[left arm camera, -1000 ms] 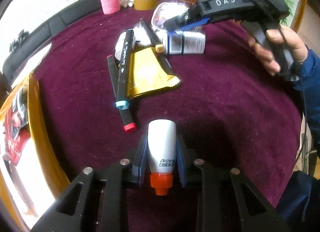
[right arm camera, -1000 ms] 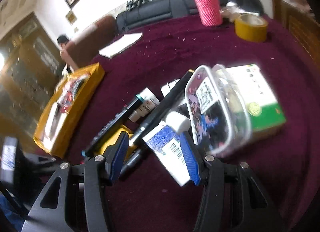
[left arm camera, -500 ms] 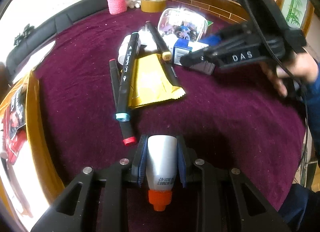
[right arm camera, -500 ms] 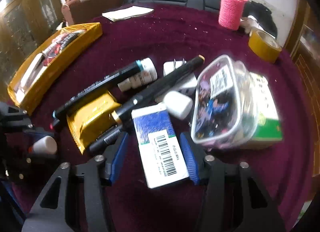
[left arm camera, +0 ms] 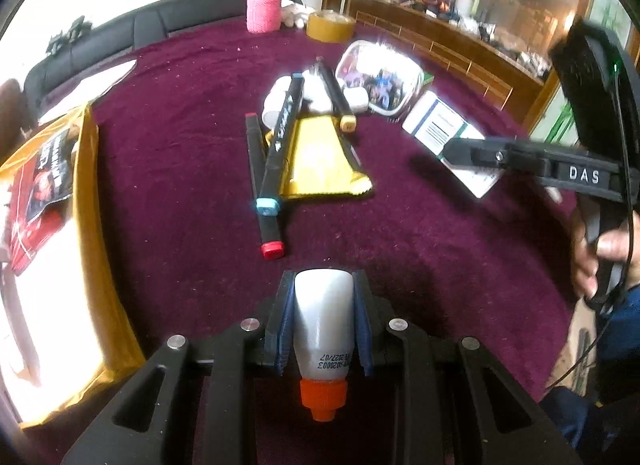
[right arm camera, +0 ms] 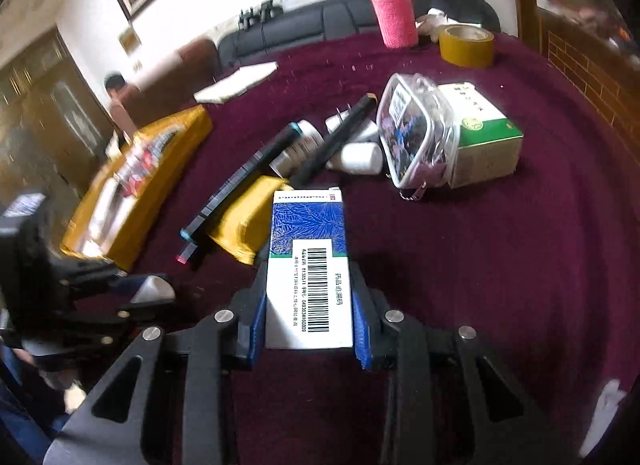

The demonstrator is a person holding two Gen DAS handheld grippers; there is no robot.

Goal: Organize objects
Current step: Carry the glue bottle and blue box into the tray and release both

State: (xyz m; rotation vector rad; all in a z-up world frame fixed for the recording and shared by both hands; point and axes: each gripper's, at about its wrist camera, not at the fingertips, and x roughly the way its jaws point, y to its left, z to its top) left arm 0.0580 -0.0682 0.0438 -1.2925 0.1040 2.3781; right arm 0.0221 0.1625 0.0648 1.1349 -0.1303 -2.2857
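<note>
We count three markers (left arm camera: 280, 145), two boxes (right arm camera: 308, 265), two grippers (left arm camera: 322, 321), one orange-capped bottle (left arm camera: 324, 329), one gold packet (left arm camera: 320, 161), one tape roll (left arm camera: 330, 25), one clear pouch (right arm camera: 416, 133).

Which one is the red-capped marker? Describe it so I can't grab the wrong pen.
On the maroon table, find the gold packet in the middle pile. The red-capped marker lies along its left edge, directly on the cloth, under the blue-capped marker; it alone has red ends.
</note>
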